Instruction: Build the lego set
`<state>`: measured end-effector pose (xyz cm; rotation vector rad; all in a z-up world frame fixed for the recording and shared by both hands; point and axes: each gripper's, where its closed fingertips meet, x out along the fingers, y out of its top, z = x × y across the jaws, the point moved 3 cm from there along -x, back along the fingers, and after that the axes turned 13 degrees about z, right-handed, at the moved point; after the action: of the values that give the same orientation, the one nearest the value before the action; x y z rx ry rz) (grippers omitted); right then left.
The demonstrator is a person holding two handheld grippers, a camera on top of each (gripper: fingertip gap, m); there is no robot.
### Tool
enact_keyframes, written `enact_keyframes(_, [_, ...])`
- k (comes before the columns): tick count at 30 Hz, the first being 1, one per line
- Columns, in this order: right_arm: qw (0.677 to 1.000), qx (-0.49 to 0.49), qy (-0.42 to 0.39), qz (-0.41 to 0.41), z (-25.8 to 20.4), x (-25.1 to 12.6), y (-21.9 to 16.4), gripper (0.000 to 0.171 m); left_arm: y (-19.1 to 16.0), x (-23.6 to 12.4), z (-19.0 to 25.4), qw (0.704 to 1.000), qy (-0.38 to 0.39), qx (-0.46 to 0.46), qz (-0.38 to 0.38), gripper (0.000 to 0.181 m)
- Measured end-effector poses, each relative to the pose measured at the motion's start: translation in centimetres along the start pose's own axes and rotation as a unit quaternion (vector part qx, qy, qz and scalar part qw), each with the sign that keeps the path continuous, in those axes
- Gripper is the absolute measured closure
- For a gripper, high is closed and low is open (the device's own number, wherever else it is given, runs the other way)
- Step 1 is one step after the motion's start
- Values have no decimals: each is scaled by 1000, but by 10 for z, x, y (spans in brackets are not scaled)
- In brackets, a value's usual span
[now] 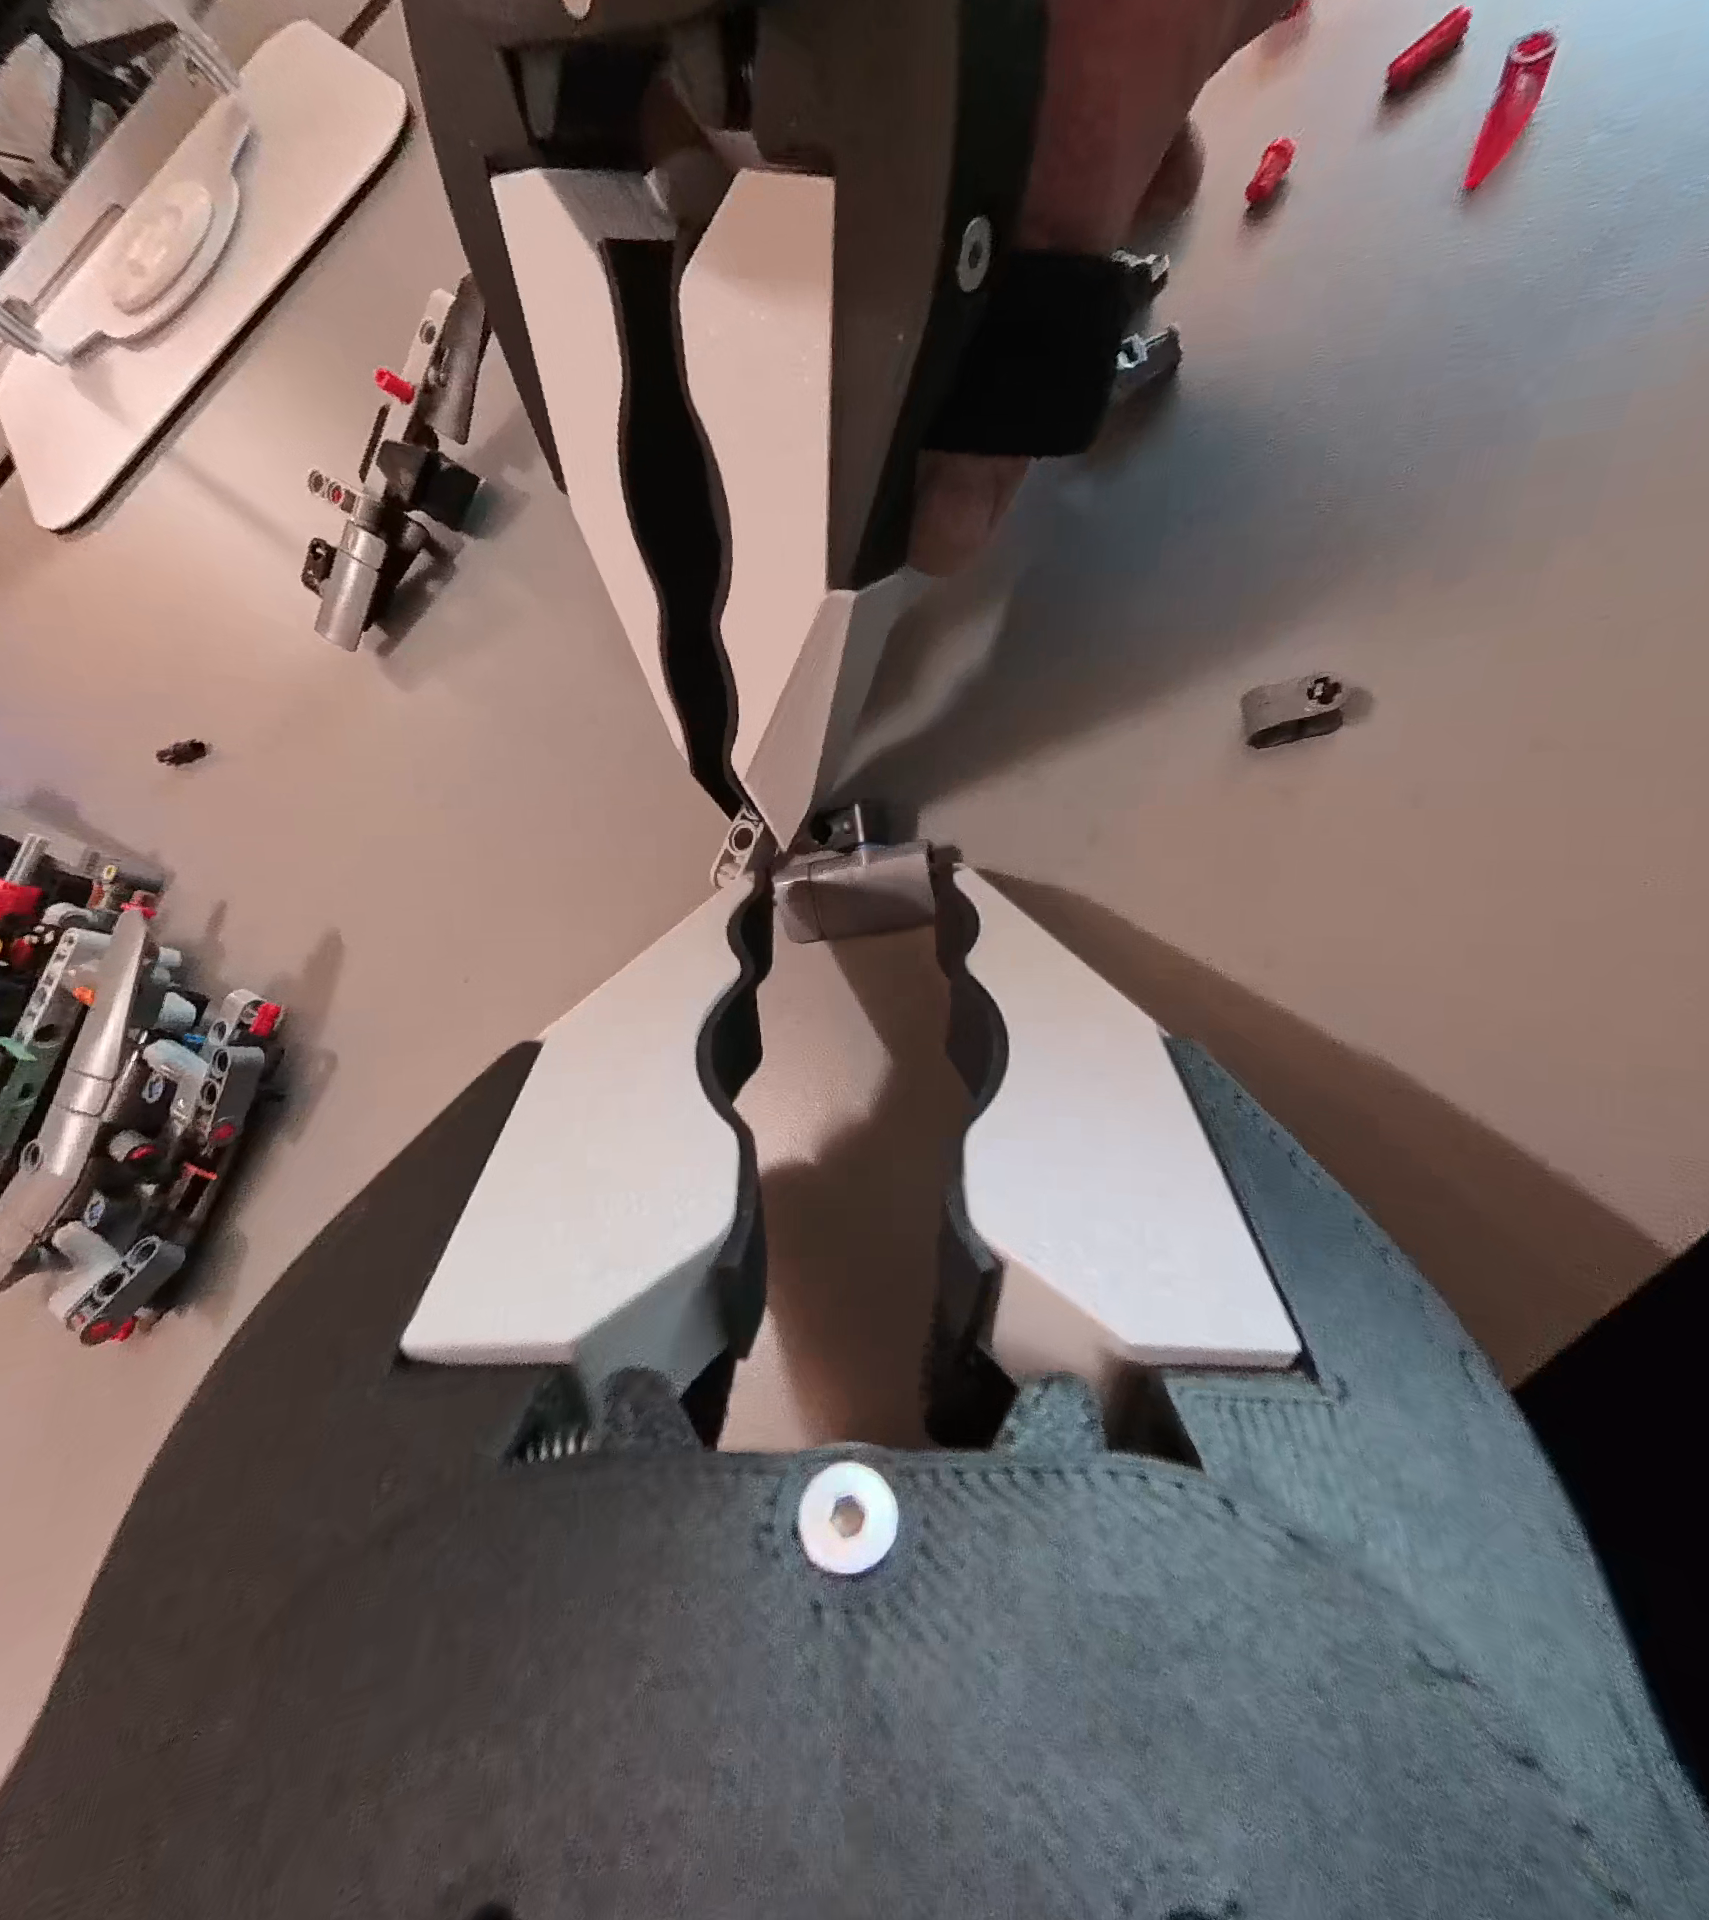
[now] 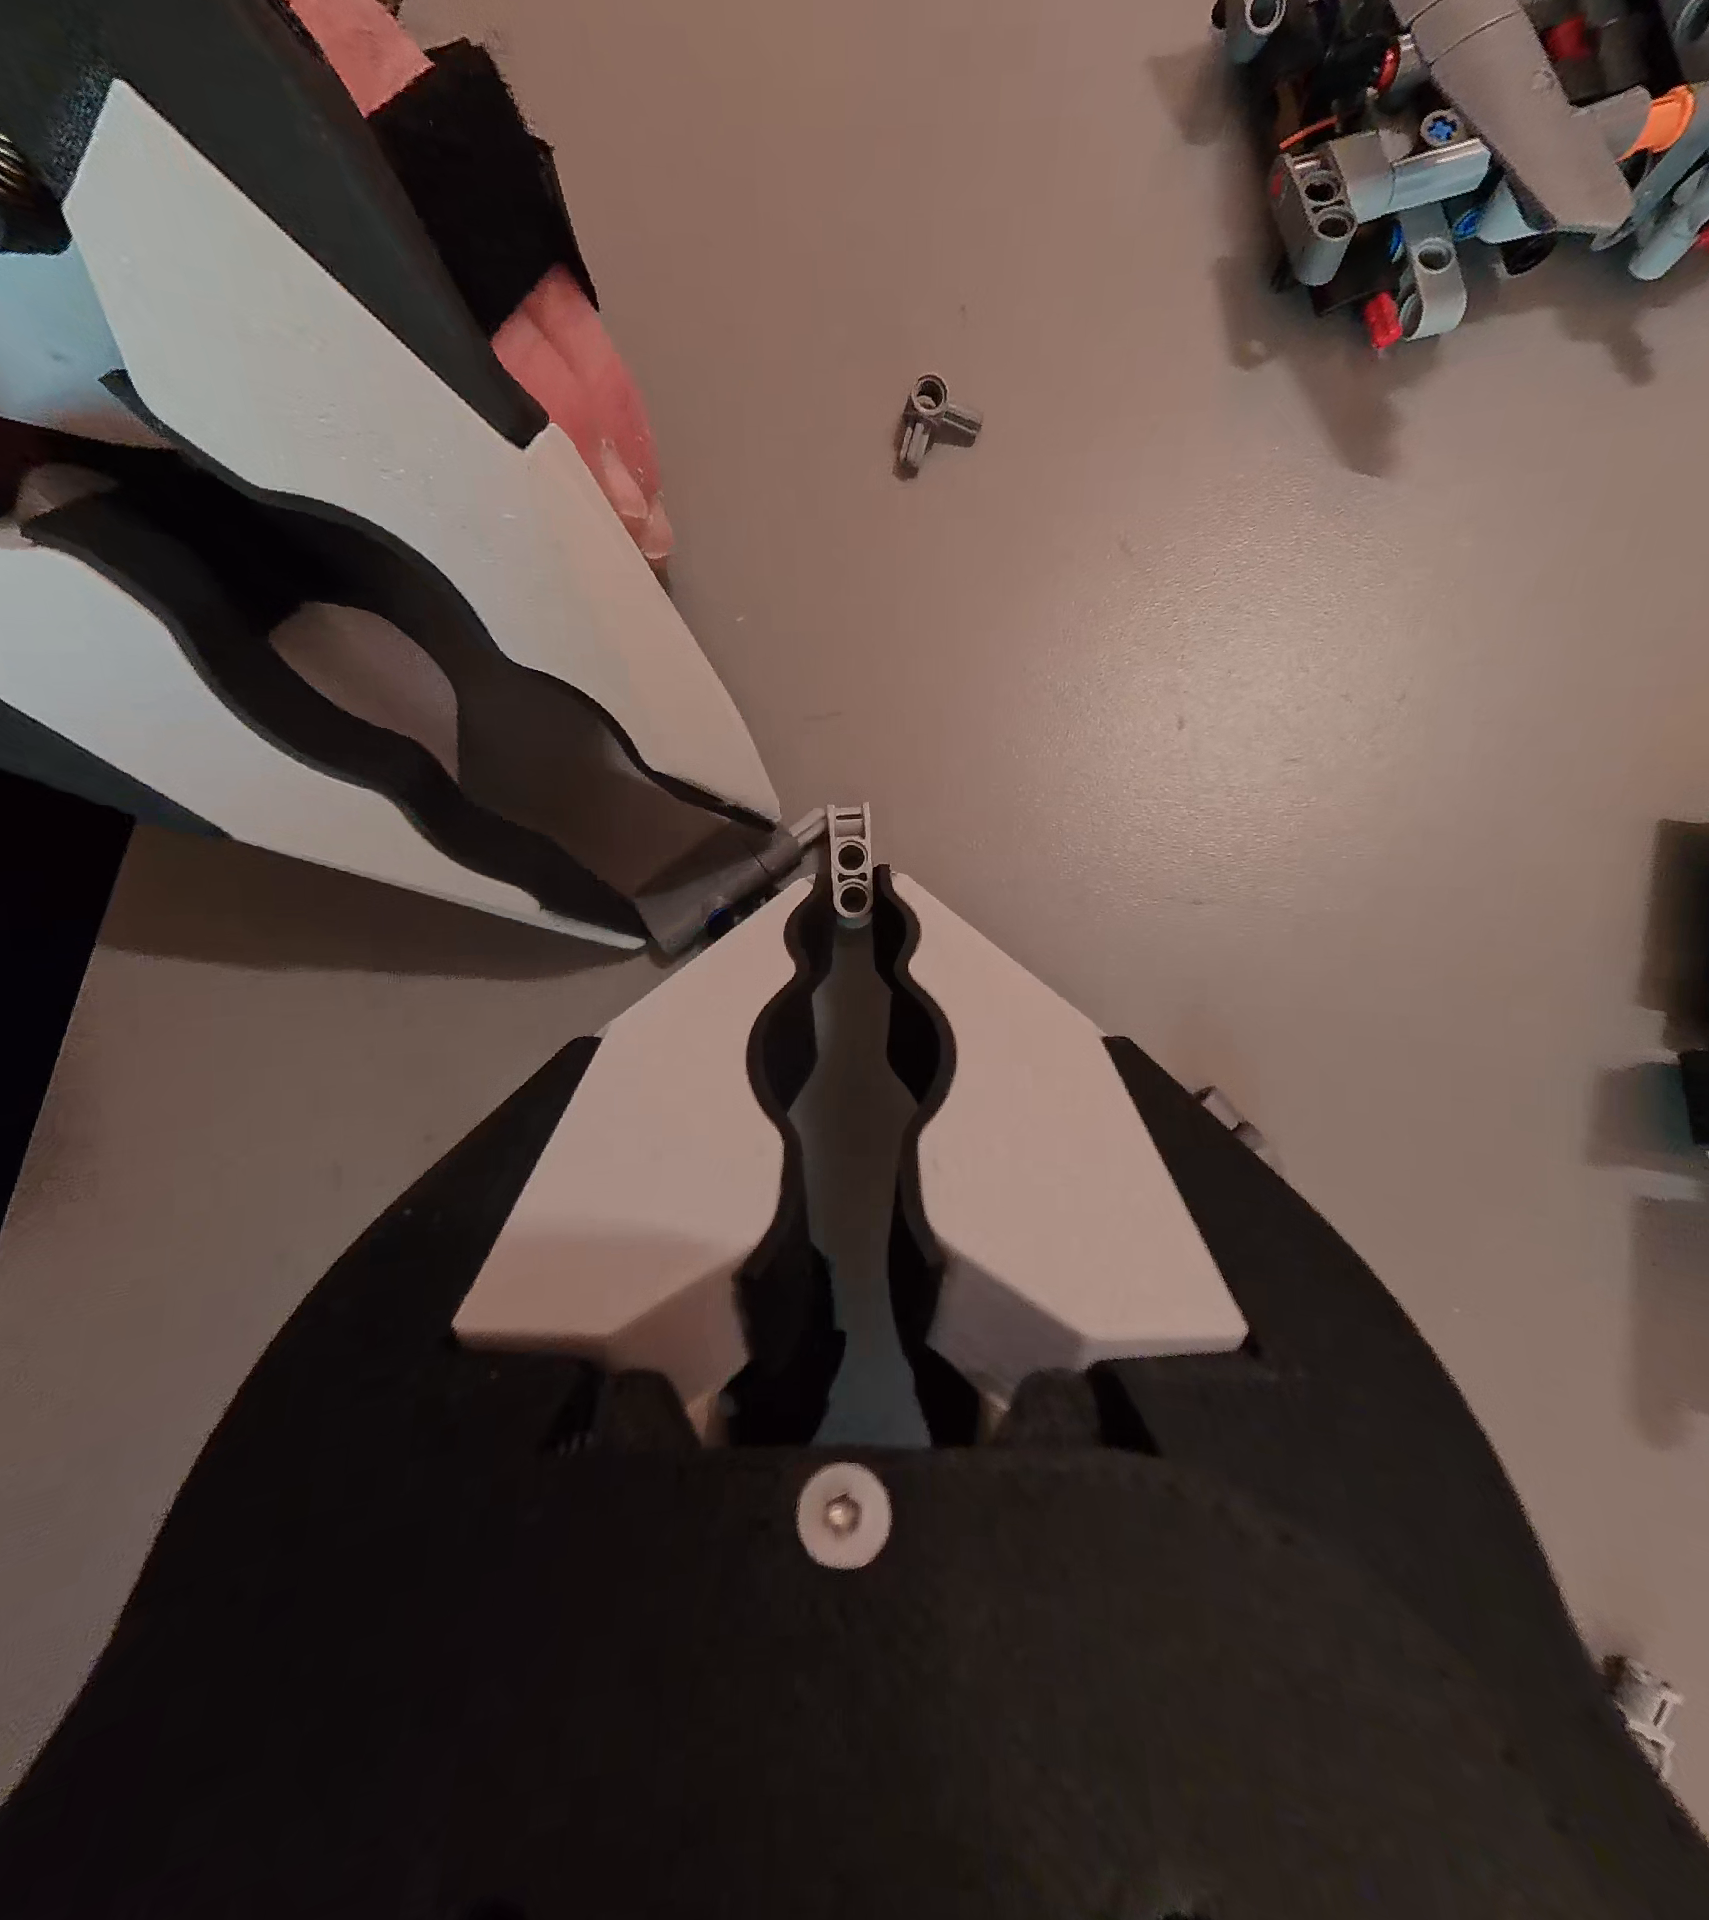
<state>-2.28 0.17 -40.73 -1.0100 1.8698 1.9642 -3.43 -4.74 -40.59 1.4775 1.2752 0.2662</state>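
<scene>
In the left wrist view my left gripper (image 1: 855,888) is shut on a dark grey Lego block (image 1: 860,904) held just above the table. My right gripper (image 1: 762,826) comes in from the top, tip to tip with it, shut on a small light grey beam (image 1: 741,847) that touches the block's left end. In the right wrist view my right gripper (image 2: 850,894) holds the holed light grey beam (image 2: 850,857) upright. The left gripper (image 2: 715,883) enters from the left with the dark grey block (image 2: 715,899) against the beam.
A large part-built Lego model (image 1: 71,1122) (image 2: 1525,156) lies to one side. A long grey sub-assembly (image 1: 393,488), a grey connector (image 1: 1297,707), another connector (image 2: 938,421), a black pin (image 1: 183,750) and red pieces (image 1: 1510,104) lie on the table. A white stand (image 1: 195,239) is at the back. The grey connector (image 1: 1297,707) lies around 6 centimeters away from my left fingertips.
</scene>
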Motion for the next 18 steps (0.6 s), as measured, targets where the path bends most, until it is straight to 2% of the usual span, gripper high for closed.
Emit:
enact_keyframes(6, [1000,-3,2,5,0,0,0,166,-3,-5,3,1000,-15,20,3,162])
enact_keyframes(11, [1000,-2,5,2,0,0,0,166,-7,-10,5,997,-58,51,20,170])
enact_keyframes(18, [1000,-3,7,-2,1,1,1,166,-10,-12,2,993,-90,73,34,172])
